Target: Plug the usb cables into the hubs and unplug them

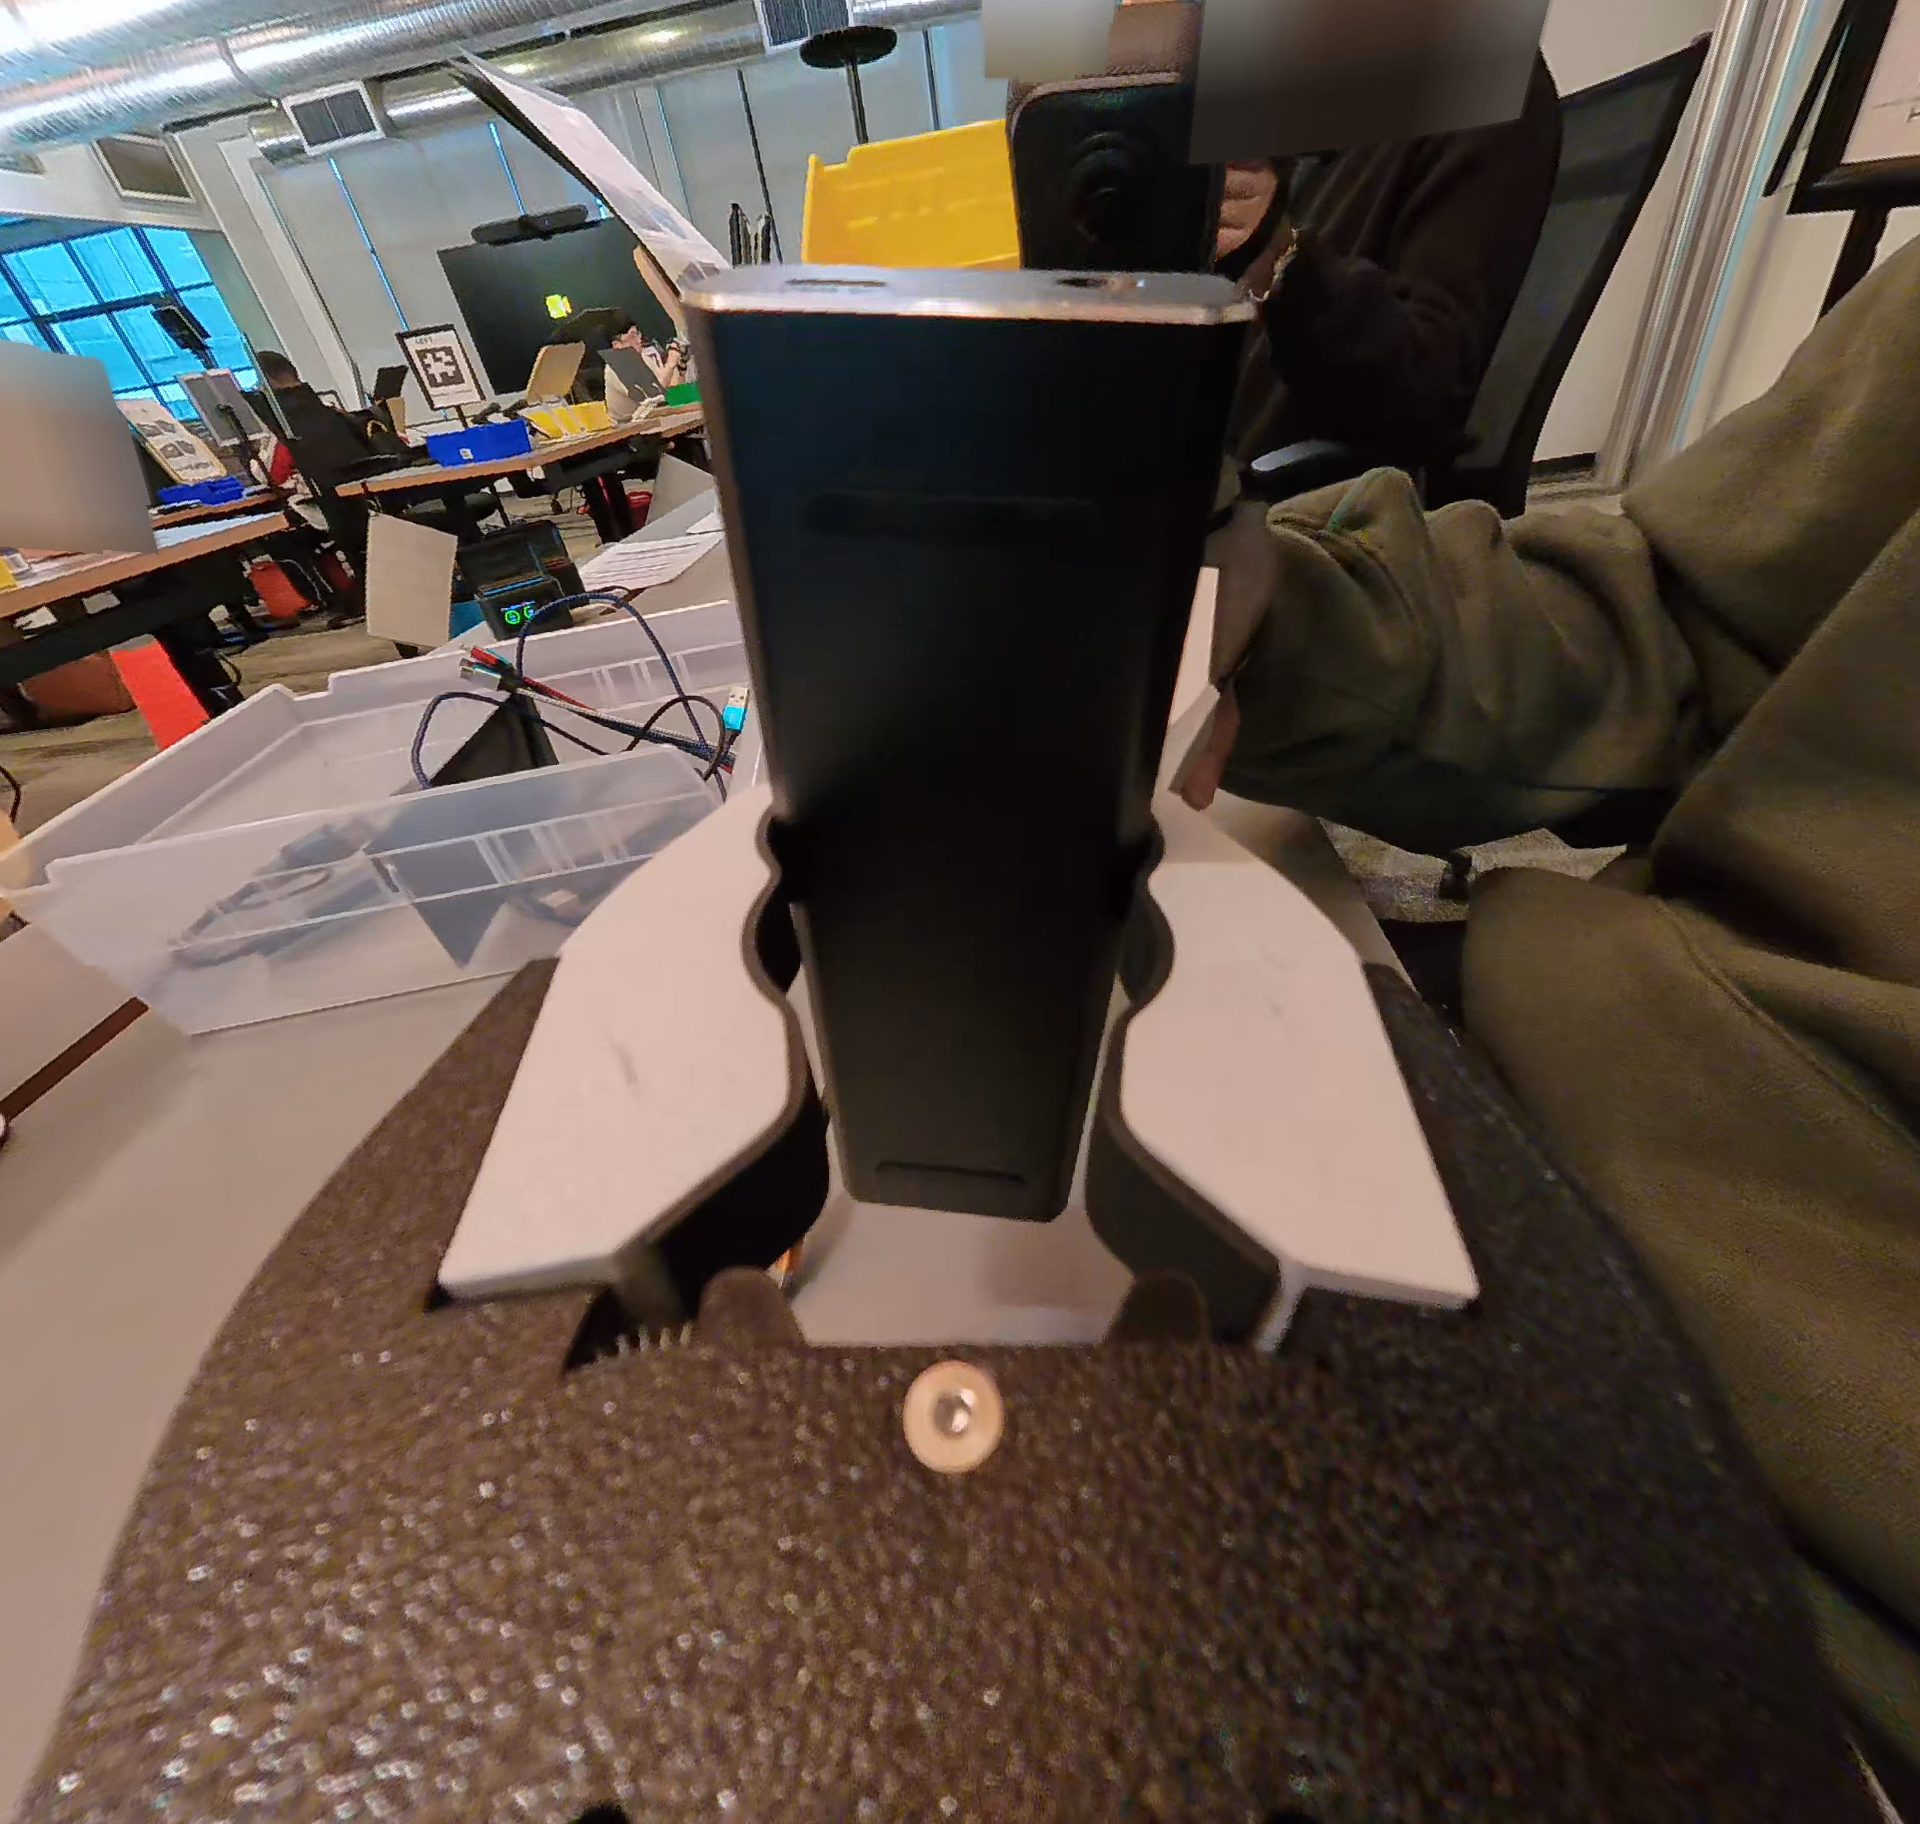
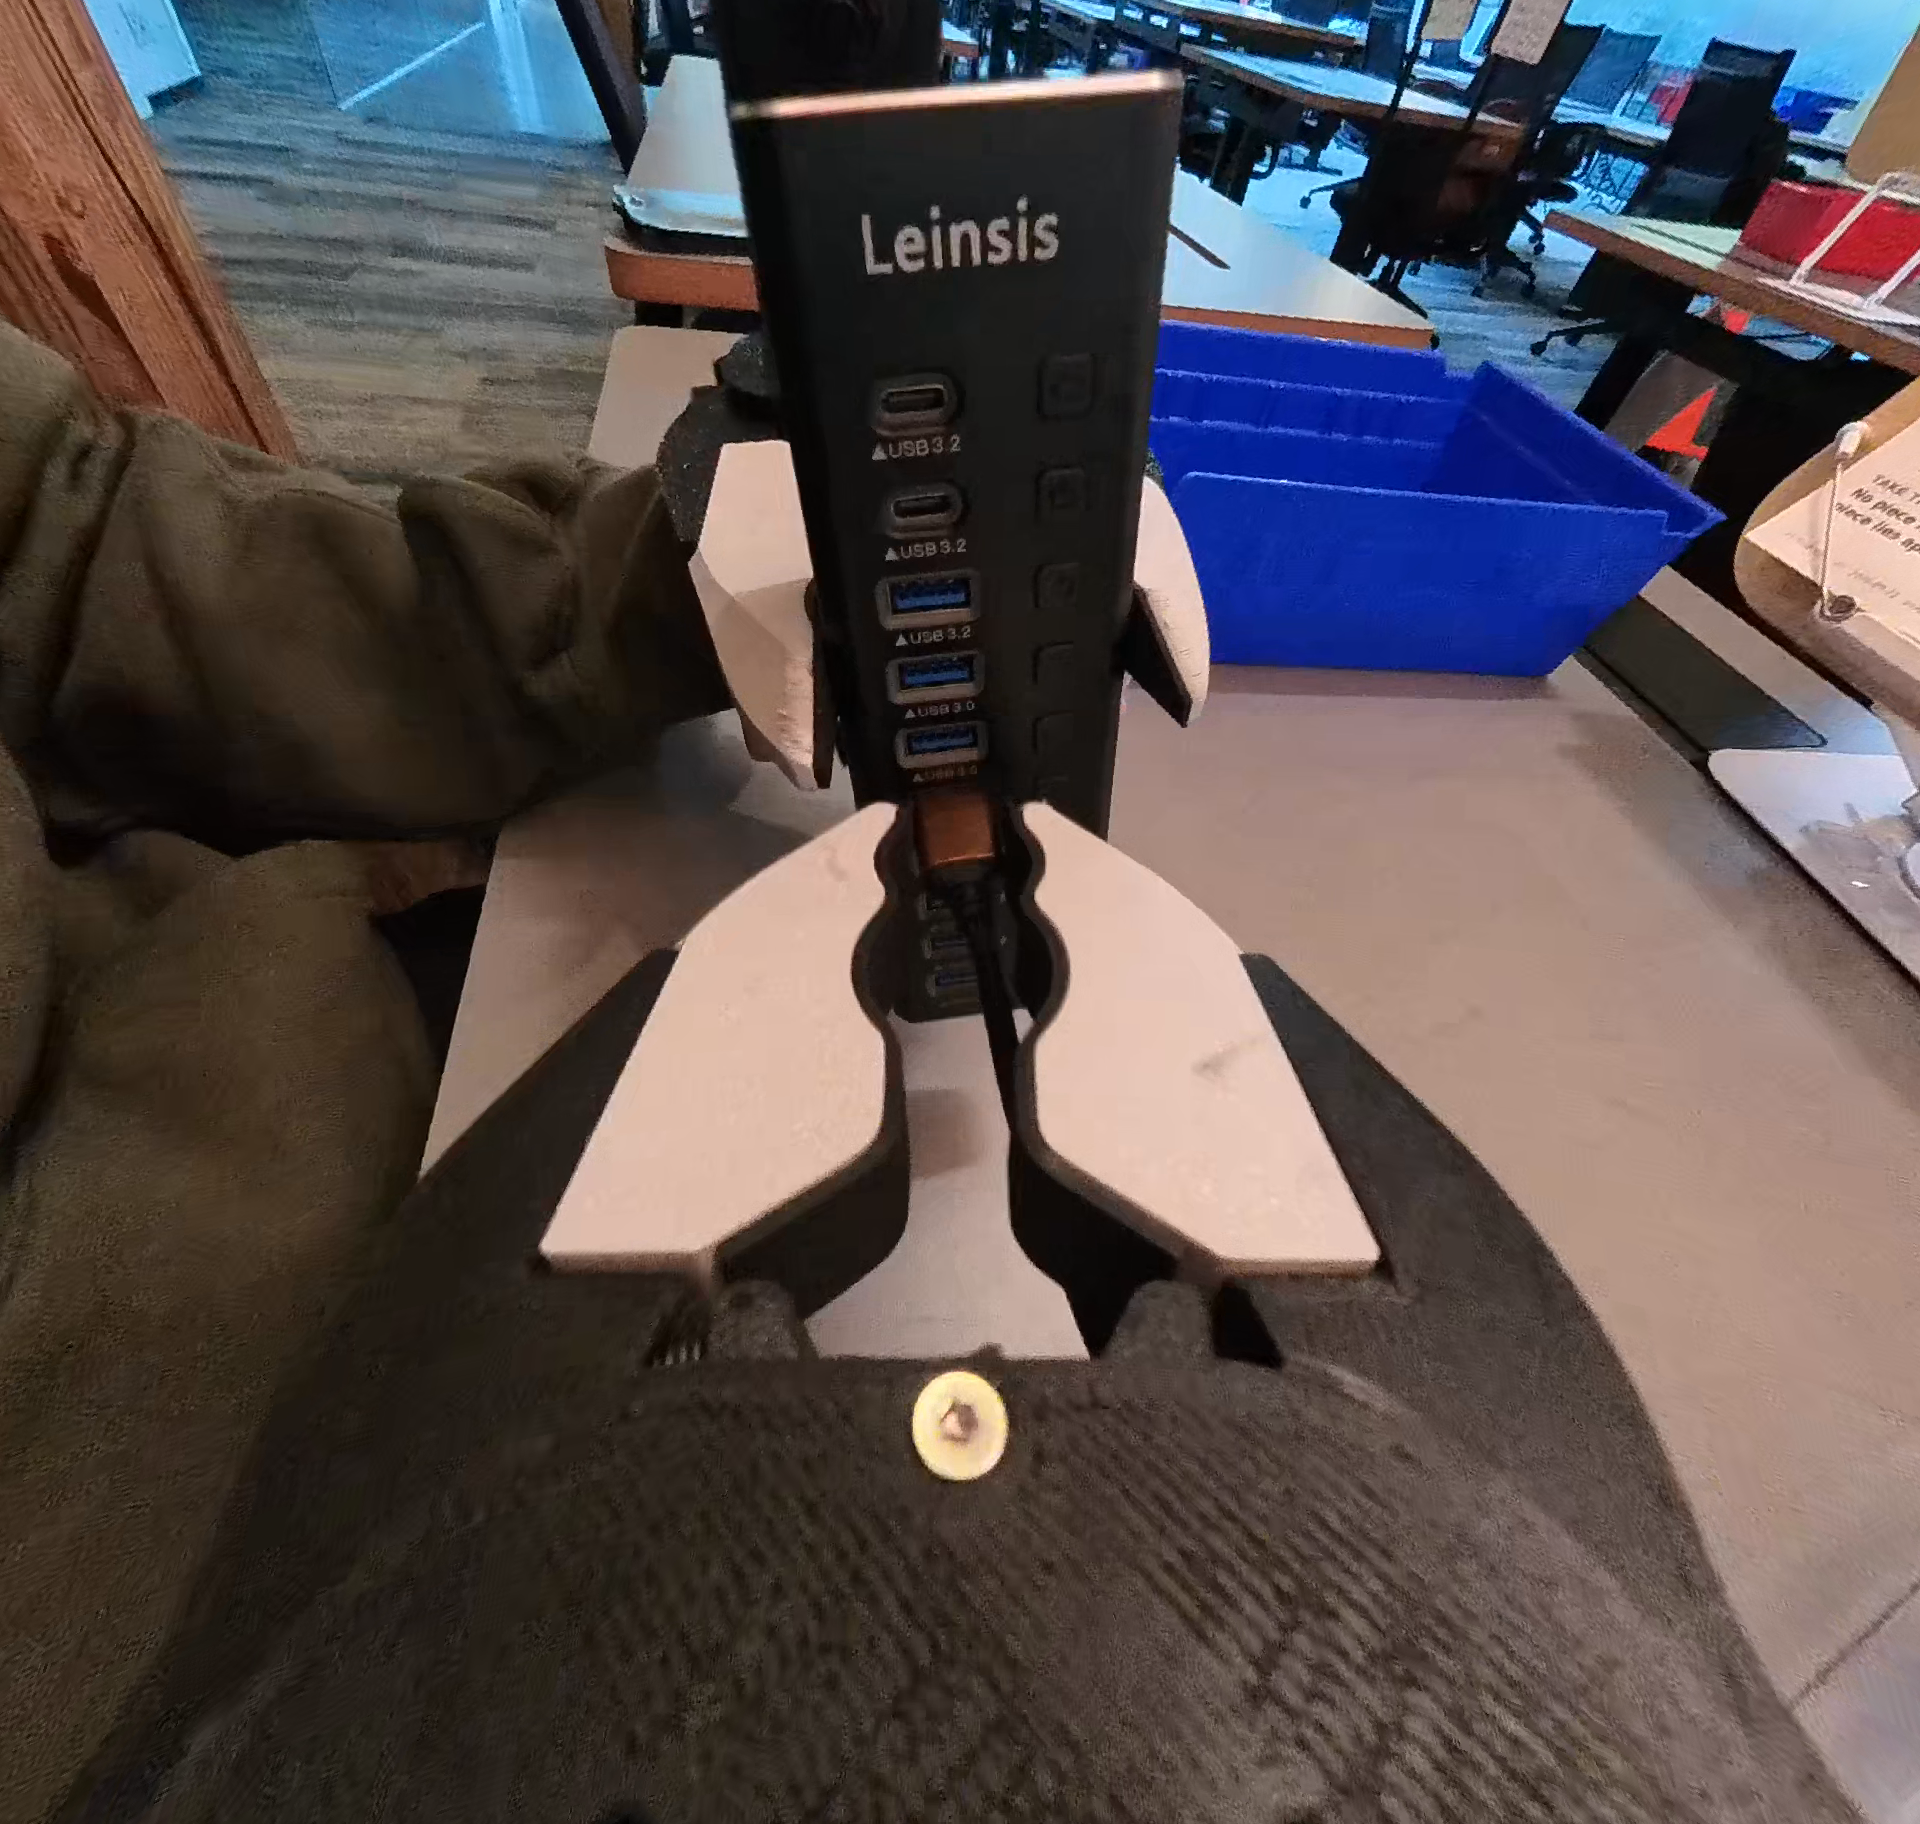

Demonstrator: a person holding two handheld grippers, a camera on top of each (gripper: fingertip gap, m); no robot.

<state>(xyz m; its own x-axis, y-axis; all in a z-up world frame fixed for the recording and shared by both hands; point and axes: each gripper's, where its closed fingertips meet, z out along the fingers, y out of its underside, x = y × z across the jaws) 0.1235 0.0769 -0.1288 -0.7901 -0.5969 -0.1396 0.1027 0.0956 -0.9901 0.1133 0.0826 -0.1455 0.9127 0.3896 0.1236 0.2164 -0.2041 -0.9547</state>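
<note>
1. Black USB hub [image 2: 966,486] stands upright above the grey table [image 2: 1455,943], long axis vertical, clamped at mid-body by the left gripper [image 1: 961,901].
2. Right gripper [image 2: 958,875] faces the port side, fingers pinched on a copper-coloured USB plug [image 2: 951,834] at a lower port; seating depth cannot be judged.
3. Blue bin [image 2: 1403,548] sits behind; open office beyond.

hub [image 2: 966,486] upright on table [image 2: 1403,995] | bin [image 2: 1403,548] right | tray [image 1: 312,818] left
</note>
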